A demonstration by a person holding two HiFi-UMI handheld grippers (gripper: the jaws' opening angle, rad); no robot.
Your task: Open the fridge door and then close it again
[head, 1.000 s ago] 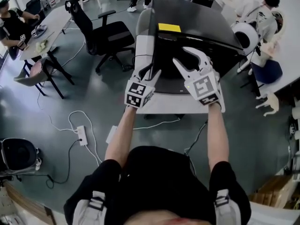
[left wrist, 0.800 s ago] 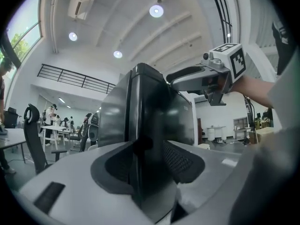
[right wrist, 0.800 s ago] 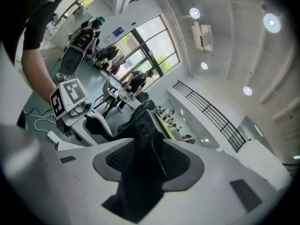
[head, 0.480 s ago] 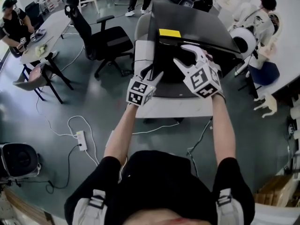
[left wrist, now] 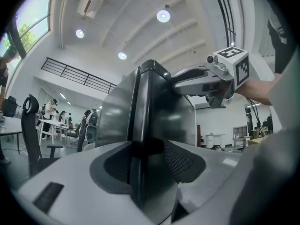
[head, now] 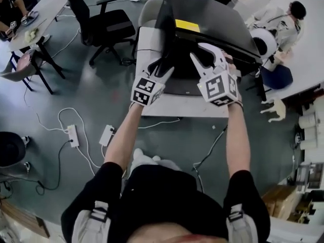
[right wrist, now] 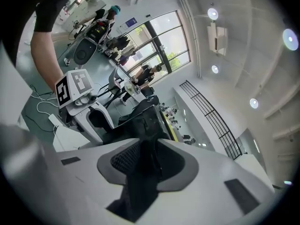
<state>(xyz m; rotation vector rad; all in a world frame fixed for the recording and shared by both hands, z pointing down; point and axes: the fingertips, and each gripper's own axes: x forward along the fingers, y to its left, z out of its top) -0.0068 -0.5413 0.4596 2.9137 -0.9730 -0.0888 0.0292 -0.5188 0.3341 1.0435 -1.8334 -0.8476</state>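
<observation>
The black fridge door (head: 183, 83), up on the white table (head: 172, 108), is pinched at its edge by the right gripper (head: 207, 55), jaws just closed in, and only straddled by the left gripper (head: 163, 69), jaws just spread wide.

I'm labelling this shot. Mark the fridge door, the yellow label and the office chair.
fridge door (head: 182, 82), head view, its dark front face.
yellow label (head: 188, 26), head view, its middle.
office chair (head: 111, 24), head view, the seat.

Fridge (head: 212, 24) front barely visible fr. above; bkgd ppl (left wrist: 52, 110) tiny.
</observation>
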